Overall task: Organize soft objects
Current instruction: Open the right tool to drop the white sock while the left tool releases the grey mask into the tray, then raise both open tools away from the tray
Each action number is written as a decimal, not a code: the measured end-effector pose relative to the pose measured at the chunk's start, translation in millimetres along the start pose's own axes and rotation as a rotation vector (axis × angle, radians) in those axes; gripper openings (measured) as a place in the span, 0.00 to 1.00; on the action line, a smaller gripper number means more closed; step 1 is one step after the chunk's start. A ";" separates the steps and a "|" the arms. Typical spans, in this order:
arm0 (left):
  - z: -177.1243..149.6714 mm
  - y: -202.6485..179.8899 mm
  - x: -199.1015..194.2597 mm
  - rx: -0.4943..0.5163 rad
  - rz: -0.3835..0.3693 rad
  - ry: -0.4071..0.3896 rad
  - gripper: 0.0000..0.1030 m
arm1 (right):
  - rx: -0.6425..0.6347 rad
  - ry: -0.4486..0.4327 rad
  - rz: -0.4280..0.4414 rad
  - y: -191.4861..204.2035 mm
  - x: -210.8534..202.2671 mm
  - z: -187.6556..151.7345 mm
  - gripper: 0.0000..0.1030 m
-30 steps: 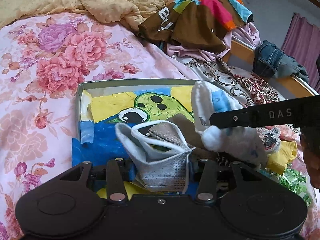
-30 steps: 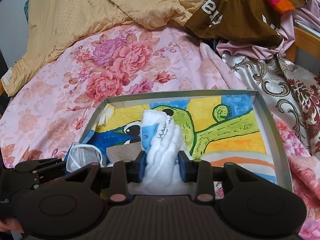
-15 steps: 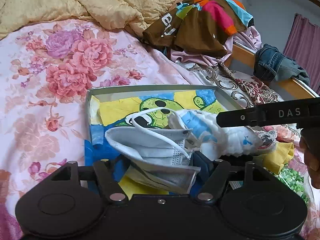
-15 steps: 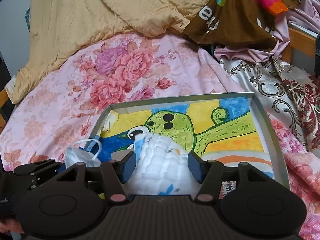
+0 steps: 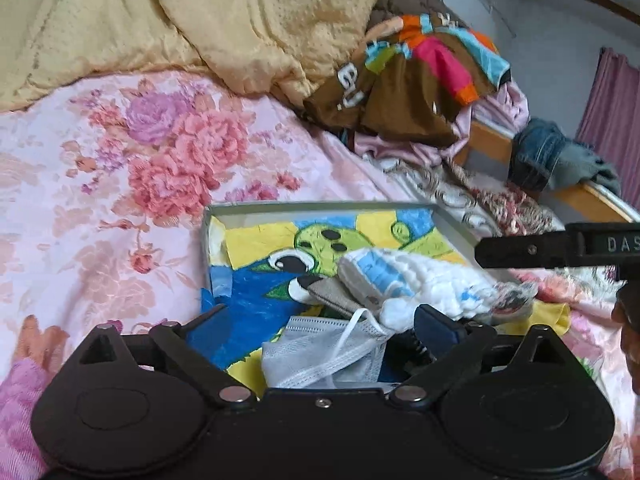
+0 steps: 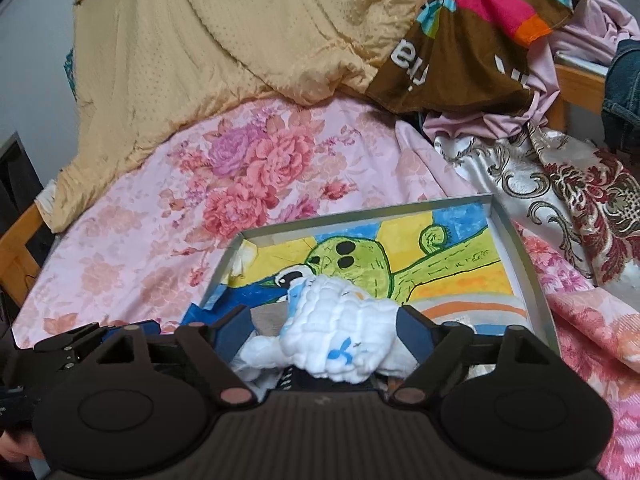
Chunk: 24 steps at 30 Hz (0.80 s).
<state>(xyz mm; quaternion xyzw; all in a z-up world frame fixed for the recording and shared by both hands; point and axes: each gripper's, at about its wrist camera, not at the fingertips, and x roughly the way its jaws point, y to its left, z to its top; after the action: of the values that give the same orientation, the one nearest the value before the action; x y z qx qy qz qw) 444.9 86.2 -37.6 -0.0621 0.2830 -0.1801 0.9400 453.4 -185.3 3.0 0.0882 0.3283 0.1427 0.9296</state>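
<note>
On the bed, inside the tray [image 6: 532,280], both soft things lie at the near edge. My left gripper [image 5: 320,344] has its fingers spread wide, and the mask [image 5: 320,354] sits loose between them, gripped by neither, its long axis across the gap. My right gripper [image 6: 324,334] is likewise released: the white cloth [image 6: 340,332] bulges between the parted fingers, brushing the right one but not pinched. In the left view that cloth [image 5: 416,280] runs long toward the right, overlapping a grey piece [image 5: 332,294]. I judge each arm is nearest its own item. The tray rests on a pink floral sheet [image 6: 168,240], with a yellow quilt [image 6: 224,32] and heaped clothes [image 6: 480,28] beyond.
</note>
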 end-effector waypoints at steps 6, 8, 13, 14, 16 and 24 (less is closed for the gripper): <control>-4.9 -11.7 -40.8 -0.005 0.028 -0.112 0.99 | 0.003 -0.100 0.036 3.3 -38.6 -8.0 0.95; -6.8 -15.2 -53.6 -0.004 0.041 -0.135 0.99 | 0.004 -0.141 0.047 4.8 -53.5 -10.8 0.98; -17.6 -18.3 -86.5 -0.028 0.065 -0.188 0.99 | -0.012 -0.234 0.040 8.6 -89.5 -22.9 1.00; -21.6 -18.7 -93.3 -0.031 0.065 -0.196 0.99 | -0.019 -0.248 0.032 9.5 -95.8 -26.9 1.00; -29.9 -20.7 -105.0 -0.025 0.072 -0.208 0.99 | -0.035 -0.274 0.016 10.5 -108.3 -36.1 1.00; -70.6 -33.3 -134.8 -0.025 0.053 -0.241 0.99 | -0.104 -0.295 -0.065 17.3 -141.3 -88.2 1.00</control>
<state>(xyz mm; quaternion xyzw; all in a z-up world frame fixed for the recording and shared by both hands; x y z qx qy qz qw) 291.1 104.7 -20.4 -0.0876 0.1720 -0.1429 0.9707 288.6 -208.4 22.3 0.0493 0.1832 0.1147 0.9751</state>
